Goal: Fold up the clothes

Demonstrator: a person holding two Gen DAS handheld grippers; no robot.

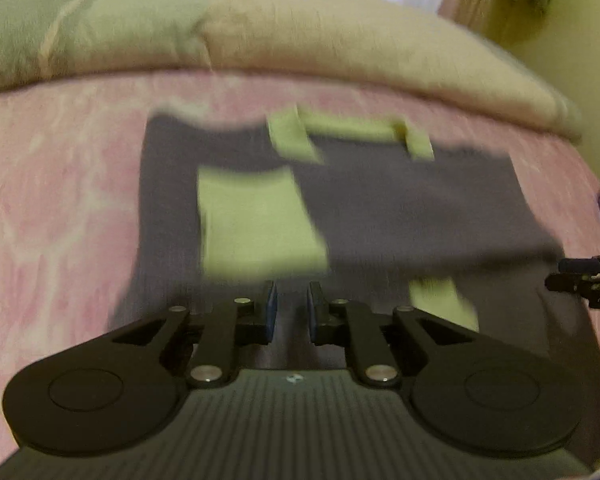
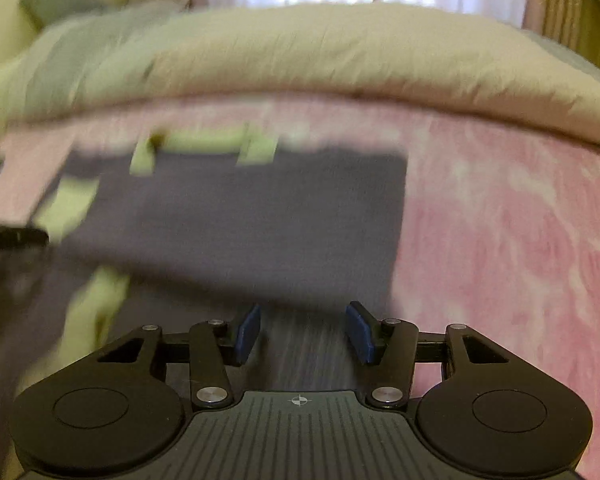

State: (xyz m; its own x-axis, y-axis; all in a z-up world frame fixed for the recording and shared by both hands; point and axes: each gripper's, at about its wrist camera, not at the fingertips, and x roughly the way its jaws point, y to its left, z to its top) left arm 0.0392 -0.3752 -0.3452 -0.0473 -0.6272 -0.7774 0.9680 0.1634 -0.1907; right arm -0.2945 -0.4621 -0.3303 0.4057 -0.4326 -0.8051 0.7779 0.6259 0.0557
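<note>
Dark grey cloth garment with pale green patches [image 1: 380,208] lies flat on pink bed [image 1: 60,200], long axis crosswise, dead ahead; your left gripper [image 1: 292,312] nearly closed, empty; right gripper [image 2: 302,332] apart.

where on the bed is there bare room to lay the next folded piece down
Bare pink bedspread lies right of the grey garment, up to the beige duvet roll. A second bare patch lies left of the garment. The middle is crowded: garment, left gripper, right gripper.
</note>
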